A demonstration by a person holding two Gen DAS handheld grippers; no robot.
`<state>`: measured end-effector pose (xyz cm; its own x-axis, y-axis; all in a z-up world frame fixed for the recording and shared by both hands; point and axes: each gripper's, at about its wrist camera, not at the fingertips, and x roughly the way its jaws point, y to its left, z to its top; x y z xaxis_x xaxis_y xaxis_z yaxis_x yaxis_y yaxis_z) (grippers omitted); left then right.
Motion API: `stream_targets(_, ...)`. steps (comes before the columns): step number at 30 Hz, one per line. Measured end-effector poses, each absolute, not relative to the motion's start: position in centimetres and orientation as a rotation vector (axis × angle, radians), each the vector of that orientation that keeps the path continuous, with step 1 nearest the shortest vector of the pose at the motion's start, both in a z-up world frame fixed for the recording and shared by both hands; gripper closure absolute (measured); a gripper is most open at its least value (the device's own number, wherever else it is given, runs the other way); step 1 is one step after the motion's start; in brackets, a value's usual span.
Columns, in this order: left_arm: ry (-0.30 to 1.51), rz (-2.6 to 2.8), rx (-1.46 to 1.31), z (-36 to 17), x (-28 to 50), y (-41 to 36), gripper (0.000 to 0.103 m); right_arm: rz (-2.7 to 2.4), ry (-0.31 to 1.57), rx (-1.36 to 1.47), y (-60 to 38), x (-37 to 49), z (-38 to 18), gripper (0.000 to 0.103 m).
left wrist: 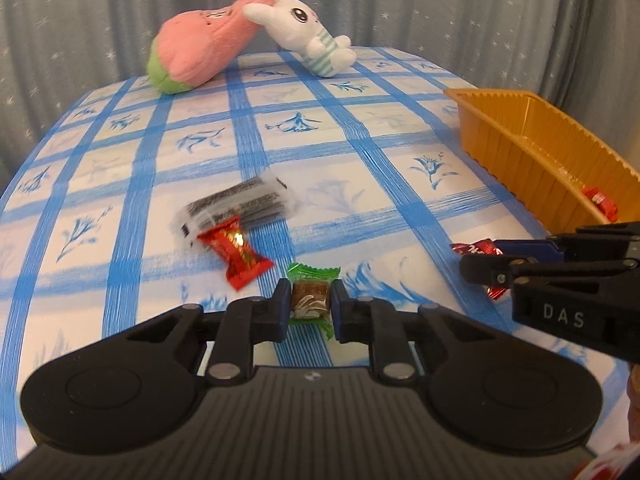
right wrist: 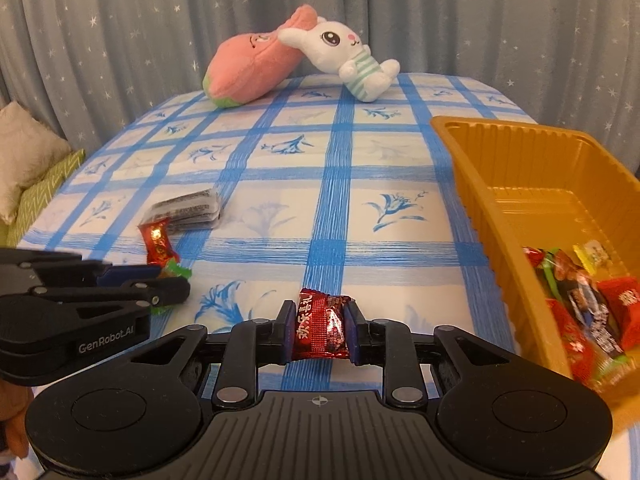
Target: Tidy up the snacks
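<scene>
My left gripper (left wrist: 310, 302) is shut on a green-wrapped candy (left wrist: 311, 295) just above the blue checked tablecloth; the same left gripper (right wrist: 172, 286) shows from the side in the right wrist view. A dark red candy (right wrist: 320, 330) is pinched in my right gripper (right wrist: 320, 330), which the left wrist view shows as a black gripper (left wrist: 478, 258) at the right. Left of the green candy lie a red candy (left wrist: 236, 254) and a clear packet of dark snacks (left wrist: 240, 208). An orange plastic tray (right wrist: 472, 184) at the right holds several wrapped snacks (right wrist: 588, 312).
Two plush toys rest at the table's far edge: a pink one (right wrist: 252, 66) and a white rabbit (right wrist: 352, 58). A grey starred curtain hangs behind. A cushion (right wrist: 24, 160) sits off the table's left side. Bare cloth lies between the loose snacks and the tray.
</scene>
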<state>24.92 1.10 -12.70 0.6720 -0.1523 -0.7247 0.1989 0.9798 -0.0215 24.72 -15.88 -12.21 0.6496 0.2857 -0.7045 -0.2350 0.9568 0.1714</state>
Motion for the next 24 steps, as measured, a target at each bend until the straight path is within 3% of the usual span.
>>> stream_targets(24,0.804,-0.156,-0.088,-5.6,12.4,-3.9,0.085,0.226,0.753,0.134,-23.4,12.1,-5.1,0.077)
